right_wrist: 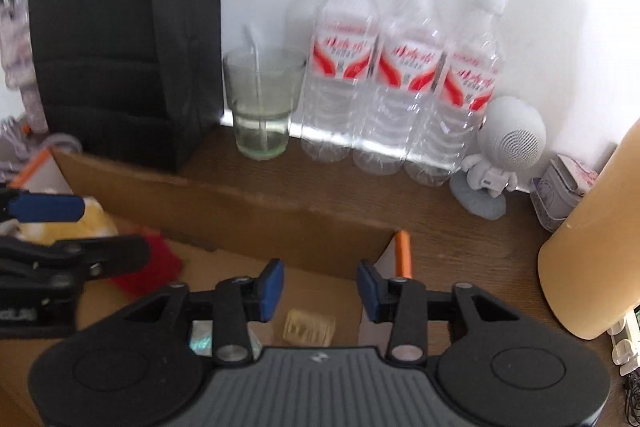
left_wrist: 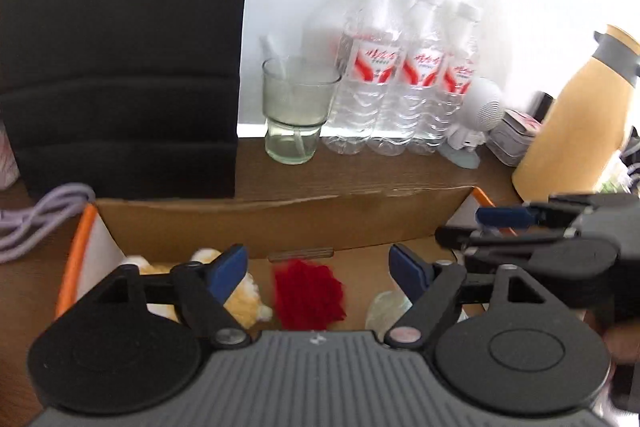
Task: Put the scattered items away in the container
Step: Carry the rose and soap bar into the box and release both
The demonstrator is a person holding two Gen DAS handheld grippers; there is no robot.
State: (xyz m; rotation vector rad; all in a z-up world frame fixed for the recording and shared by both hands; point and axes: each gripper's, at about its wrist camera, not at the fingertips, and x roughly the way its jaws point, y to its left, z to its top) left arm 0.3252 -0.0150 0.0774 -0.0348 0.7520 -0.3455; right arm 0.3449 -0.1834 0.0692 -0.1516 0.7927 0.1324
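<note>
1. The left gripper (left_wrist: pixel 318 269) hangs over the near edge of the cardboard box (left_wrist: pixel 280 223), its blue-padded jaws spread wide with nothing between them.
2. The right gripper (right_wrist: pixel 320 291) hangs over the right part of the same box, jaws parted to a middling gap and empty.
3. Inside the box, on its floor, lie a yellow-and-white plush toy (left_wrist: pixel 244 301) at the left, a red fluffy item (left_wrist: pixel 308 293) in the middle, and a pale translucent item (left_wrist: pixel 386 309) toward the right; a small cream ridged piece (right_wrist: pixel 309 327) lies just below the right gripper.
4. The box has orange trim (right_wrist: pixel 402 253) at its corners.
5. Beyond the box, on the wooden table (right_wrist: pixel 360 183), a drinking glass (left_wrist: pixel 296 109) stands holding a stirrer and a little liquid.
6. To its right, three water bottles (left_wrist: pixel 408 75) stand against the wall, then a white astronaut figure (right_wrist: pixel 504 151).
7. A tan jug (left_wrist: pixel 580 111) stands far right; a black bag (left_wrist: pixel 120 47) far left.
</note>
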